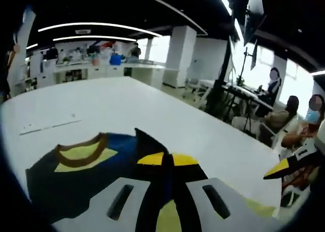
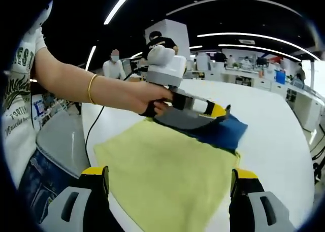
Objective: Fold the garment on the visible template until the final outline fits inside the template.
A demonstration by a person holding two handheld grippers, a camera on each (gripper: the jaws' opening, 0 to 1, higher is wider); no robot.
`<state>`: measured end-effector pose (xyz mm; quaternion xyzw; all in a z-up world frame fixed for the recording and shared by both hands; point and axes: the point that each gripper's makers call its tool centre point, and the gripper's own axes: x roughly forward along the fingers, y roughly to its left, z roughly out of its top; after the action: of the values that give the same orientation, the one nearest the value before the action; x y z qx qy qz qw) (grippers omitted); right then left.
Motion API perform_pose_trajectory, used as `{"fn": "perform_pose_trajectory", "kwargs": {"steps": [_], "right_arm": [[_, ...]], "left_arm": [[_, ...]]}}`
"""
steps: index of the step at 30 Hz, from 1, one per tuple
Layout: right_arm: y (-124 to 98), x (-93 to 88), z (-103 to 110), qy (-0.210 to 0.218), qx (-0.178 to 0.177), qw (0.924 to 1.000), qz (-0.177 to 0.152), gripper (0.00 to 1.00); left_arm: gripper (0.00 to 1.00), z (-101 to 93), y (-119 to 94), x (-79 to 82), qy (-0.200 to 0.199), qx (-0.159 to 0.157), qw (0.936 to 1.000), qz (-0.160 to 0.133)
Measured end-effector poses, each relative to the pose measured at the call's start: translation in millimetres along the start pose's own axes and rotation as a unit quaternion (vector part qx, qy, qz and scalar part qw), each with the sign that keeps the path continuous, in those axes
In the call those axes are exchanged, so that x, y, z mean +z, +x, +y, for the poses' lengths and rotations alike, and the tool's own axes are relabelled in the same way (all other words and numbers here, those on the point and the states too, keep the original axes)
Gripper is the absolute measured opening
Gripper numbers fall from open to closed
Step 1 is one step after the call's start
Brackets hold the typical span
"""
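Observation:
The garment lies on the white table (image 1: pixel 127 105). In the left gripper view it is navy (image 1: pixel 66 181), with a brown neckband (image 1: pixel 81 150) and a yellow inner side. My left gripper (image 1: pixel 165 161) is shut on a dark fold of it, which rises between the yellow tips. In the right gripper view the garment (image 2: pixel 167 166) shows a broad yellow face with a navy part (image 2: pixel 226 133) at the far end, where a person's hand holds the left gripper (image 2: pixel 216 110) pinching that cloth. My right gripper (image 2: pixel 167 184) stands open over the yellow near edge and comes in from the right (image 1: pixel 289 166).
A thin dark line (image 1: pixel 51 126) marks the table beyond the neckband. Seated people (image 1: pixel 277 115) and desks are off the table's right side, with counters (image 1: pixel 101 64) and a pillar (image 1: pixel 177 54) behind. A black cable (image 2: pixel 91 128) runs along the table by a grey seat (image 2: pixel 58 140).

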<state>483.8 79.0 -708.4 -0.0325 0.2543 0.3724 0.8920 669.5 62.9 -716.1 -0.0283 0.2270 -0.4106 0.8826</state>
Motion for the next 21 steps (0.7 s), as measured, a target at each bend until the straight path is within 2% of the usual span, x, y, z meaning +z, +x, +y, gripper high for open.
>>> {"fn": "perform_pose_trajectory", "kwargs": {"steps": [1, 3, 10, 18, 21], "right_arm": [[0.0, -0.3, 0.0, 0.001, 0.0, 1.0, 0.0, 0.99], [0.2, -0.8, 0.4, 0.001, 0.0, 1.0, 0.001, 0.99], [2.1, -2.2, 3.2, -0.001, 0.008, 1.0, 0.005, 0.99], [4.9, -1.0, 6.2, -0.013, 0.024, 0.9995, 0.014, 0.99], [5.1, -0.6, 5.6, -0.016, 0.027, 0.9993, 0.018, 0.99]], "left_arm": [[0.05, -0.1, 0.7, -0.4, 0.007, 0.0, 1.0, 0.0], [0.09, -6.3, 0.5, 1.4, 0.047, -0.011, 0.9988, -0.001], [0.33, -16.4, -7.9, 10.7, 0.064, -0.042, 0.9968, -0.022], [0.66, -11.0, -20.6, 11.7, 0.055, -0.054, 0.9965, -0.031], [0.76, -9.5, -26.6, 11.8, 0.056, -0.059, 0.9961, -0.033]]}}
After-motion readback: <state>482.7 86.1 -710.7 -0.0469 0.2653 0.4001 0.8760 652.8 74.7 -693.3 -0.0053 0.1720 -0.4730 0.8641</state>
